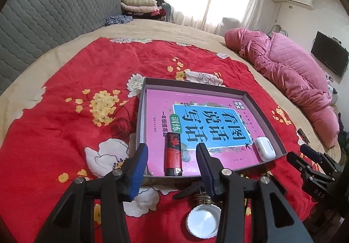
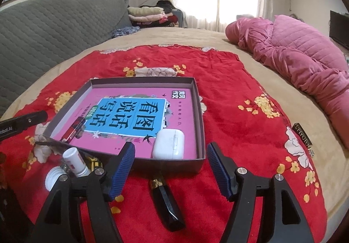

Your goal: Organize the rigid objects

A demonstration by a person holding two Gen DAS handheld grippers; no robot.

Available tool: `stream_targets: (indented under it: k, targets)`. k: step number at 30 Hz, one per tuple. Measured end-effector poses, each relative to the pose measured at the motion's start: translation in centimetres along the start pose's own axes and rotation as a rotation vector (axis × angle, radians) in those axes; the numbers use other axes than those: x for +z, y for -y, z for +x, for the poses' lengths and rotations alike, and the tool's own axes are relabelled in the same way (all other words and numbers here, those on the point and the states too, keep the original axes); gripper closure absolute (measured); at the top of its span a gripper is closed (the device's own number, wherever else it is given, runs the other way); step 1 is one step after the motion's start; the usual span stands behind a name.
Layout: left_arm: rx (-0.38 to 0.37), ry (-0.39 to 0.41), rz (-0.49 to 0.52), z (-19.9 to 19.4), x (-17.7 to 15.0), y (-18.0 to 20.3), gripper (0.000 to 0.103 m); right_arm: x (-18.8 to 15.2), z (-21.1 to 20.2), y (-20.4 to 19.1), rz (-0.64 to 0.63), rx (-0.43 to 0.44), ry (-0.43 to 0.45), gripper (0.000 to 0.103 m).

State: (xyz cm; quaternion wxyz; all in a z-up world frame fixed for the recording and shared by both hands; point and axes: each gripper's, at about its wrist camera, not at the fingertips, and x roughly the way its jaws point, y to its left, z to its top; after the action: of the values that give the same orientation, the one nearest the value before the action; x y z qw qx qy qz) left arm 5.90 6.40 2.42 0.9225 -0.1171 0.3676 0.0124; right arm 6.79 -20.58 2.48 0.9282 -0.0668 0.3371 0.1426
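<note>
Red velvety cloth [image 1: 65, 81] with printed flowers covers the bed, and on it we count one shallow cardboard tray [image 1: 265, 113] holding one pink book [image 1: 157, 101], one red lighter [image 1: 173, 155] and one white earbud case [image 1: 264, 148]. The lighter lies flat on the book, long axis running from the tray's near wall toward its far wall, black end nearest us. The glossy, rounded case rests in the tray's near right corner. Outside the tray we see one white cap [image 1: 202, 221], one small white bottle [image 2: 75, 161] and one dark faceted stick [image 2: 169, 205]. Both our left gripper [image 1: 172, 168] and right gripper [image 2: 170, 168] stand with ribbed blue pads apart, holding nothing.
</note>
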Motion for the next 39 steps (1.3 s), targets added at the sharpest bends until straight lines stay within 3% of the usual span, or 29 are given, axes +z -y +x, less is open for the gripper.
stream_targets:
  k: [6, 11, 39]
  targets:
    - [-0.003, 0.01, 0.009, -1.2, -0.1, 0.6, 0.057, -0.1, -0.8, 0.2, 0.005, 0.011, 0.014, 0.032]
    - [-0.008, 0.004, 0.024, -1.8, -0.4, 0.9, 0.051, -0.5, -1.8, 0.7, 0.031, 0.038, 0.021, 0.03]
    - [-0.029, -0.057, 0.064, -3.8, -2.8, 2.1, 0.05, -2.1, -4.6, -1.3, -0.042, 0.096, 0.011, 0.03]
